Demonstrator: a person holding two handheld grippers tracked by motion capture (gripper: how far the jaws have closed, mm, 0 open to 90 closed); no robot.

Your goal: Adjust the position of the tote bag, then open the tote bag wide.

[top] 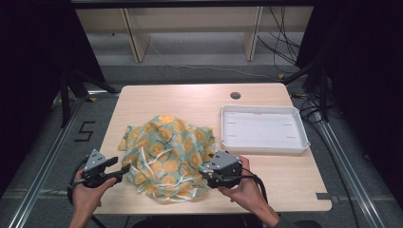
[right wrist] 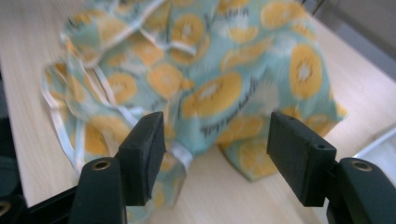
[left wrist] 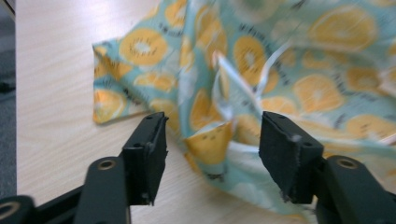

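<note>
- At the near left of the wooden table [top: 142, 97], the left gripper [top: 121, 170] sits in the person's left hand [top: 85, 192], pointing right at the crumpled cloth [top: 166, 152]; its jaws are spread wide and grip nothing, though the left gripper view [left wrist: 212, 149] shows a fold of the cloth [left wrist: 289, 79] lying between them.
- Across the near middle of the table, the cloth lies heaped, pale green with orange citrus slices printed on it and white strings [top: 154, 161] trailing over it.
- Just right of the heap, the right gripper [top: 205, 172] is held in the right hand [top: 247, 192] and points left at the cloth; in the right gripper view [right wrist: 215, 144] its jaws stand wide apart and hold nothing, with the cloth [right wrist: 210, 70] just beyond the tips.
- Farther right and towards the far side, a white rectangular tray [top: 302, 128] rests on the table, apart from the cloth, with nothing in it.
</note>
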